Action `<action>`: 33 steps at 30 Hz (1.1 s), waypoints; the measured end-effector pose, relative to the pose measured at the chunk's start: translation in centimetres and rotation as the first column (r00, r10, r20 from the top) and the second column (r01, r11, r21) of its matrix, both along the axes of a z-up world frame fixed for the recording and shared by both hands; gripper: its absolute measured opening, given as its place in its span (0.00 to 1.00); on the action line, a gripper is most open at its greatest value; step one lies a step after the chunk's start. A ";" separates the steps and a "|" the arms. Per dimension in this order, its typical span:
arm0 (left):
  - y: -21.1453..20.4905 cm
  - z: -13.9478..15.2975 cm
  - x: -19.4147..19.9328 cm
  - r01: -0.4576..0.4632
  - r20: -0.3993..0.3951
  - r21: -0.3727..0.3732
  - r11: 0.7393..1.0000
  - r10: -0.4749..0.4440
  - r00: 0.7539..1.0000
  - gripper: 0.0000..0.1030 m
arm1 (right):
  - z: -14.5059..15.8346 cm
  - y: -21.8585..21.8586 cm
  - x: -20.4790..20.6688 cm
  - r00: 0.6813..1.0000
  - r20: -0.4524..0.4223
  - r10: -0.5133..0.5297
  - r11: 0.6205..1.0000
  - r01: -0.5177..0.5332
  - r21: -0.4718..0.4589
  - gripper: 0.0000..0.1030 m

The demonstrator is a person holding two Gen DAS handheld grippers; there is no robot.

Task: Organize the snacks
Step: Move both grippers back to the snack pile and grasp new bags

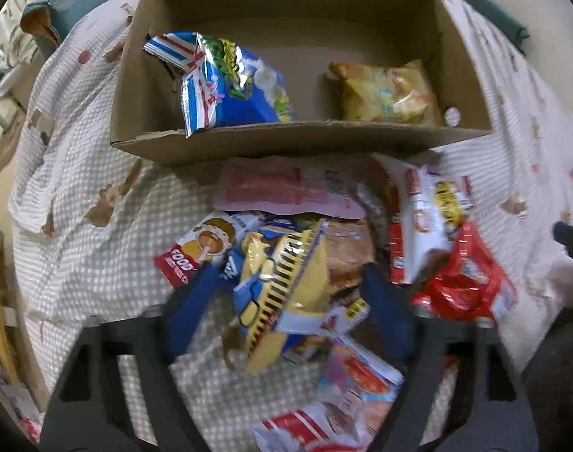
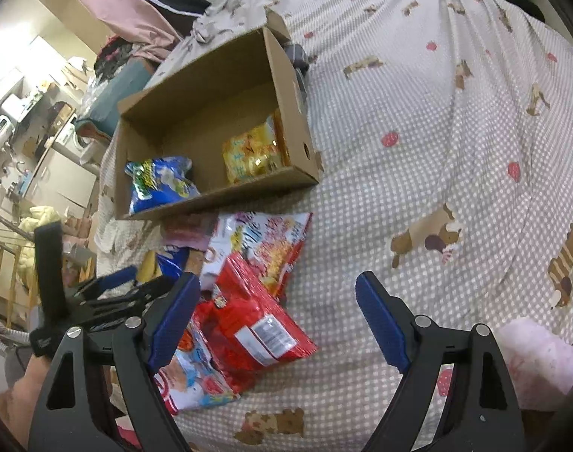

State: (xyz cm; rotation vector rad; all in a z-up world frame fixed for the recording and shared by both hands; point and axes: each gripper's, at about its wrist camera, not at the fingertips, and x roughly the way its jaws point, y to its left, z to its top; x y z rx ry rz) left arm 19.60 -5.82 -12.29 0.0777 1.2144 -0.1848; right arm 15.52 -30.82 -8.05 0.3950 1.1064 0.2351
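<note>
A cardboard box (image 1: 286, 143) lies open on the bed and holds a blue snack bag (image 1: 233, 83) and a yellow snack bag (image 1: 388, 94). The box also shows in the right wrist view (image 2: 218, 196). A pile of snack packets lies in front of it. My left gripper (image 1: 290, 293) is open, its blue fingers on either side of a yellow and blue packet (image 1: 282, 293) on top of the pile. My right gripper (image 2: 278, 316) is open and empty, above a red packet (image 2: 248, 324) at the pile's right edge.
A pink packet (image 1: 286, 188) and a red and white packet (image 1: 429, 218) lie near the box's front wall. The checked bedspread (image 2: 437, 150) stretches to the right of the pile. Furniture and clutter stand off the bed's left side (image 2: 30, 132).
</note>
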 end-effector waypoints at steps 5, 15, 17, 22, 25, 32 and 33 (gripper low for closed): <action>0.4 -0.1 -0.1 -0.014 -0.009 0.003 1.000 0.014 1.000 0.46 | -0.8 -0.1 0.2 0.999 -0.032 0.002 1.000 -0.002 0.004 0.85; 2.9 4.3 -2.9 -0.033 0.016 -0.053 0.998 0.034 0.999 0.23 | -1.5 1.6 0.8 0.997 -0.062 0.041 0.999 -0.041 0.003 0.85; 3.9 5.5 -3.5 -0.055 0.022 -0.084 0.995 0.057 0.998 0.23 | -1.6 1.6 0.7 0.997 -0.068 0.045 0.999 -0.044 0.015 0.85; 5.8 7.5 -4.9 -0.071 0.053 -0.093 0.993 0.076 0.996 0.23 | -2.3 1.3 0.4 0.992 -0.114 0.051 0.997 -0.043 0.069 0.85; 7.0 7.4 -5.9 -0.096 0.042 -0.094 0.991 0.100 0.994 0.23 | -3.2 1.2 0.4 0.986 -0.157 0.054 0.994 -0.038 0.107 0.85; 7.7 6.2 -6.0 -0.147 0.023 -0.098 0.984 0.150 0.988 0.23 | -5.3 2.0 0.6 0.966 -0.250 0.072 0.986 -0.030 0.166 0.85; 7.7 6.2 -5.9 -0.147 0.025 -0.100 0.984 0.150 0.988 0.23 | -5.6 2.4 0.6 0.962 -0.262 0.080 0.986 -0.037 0.164 0.85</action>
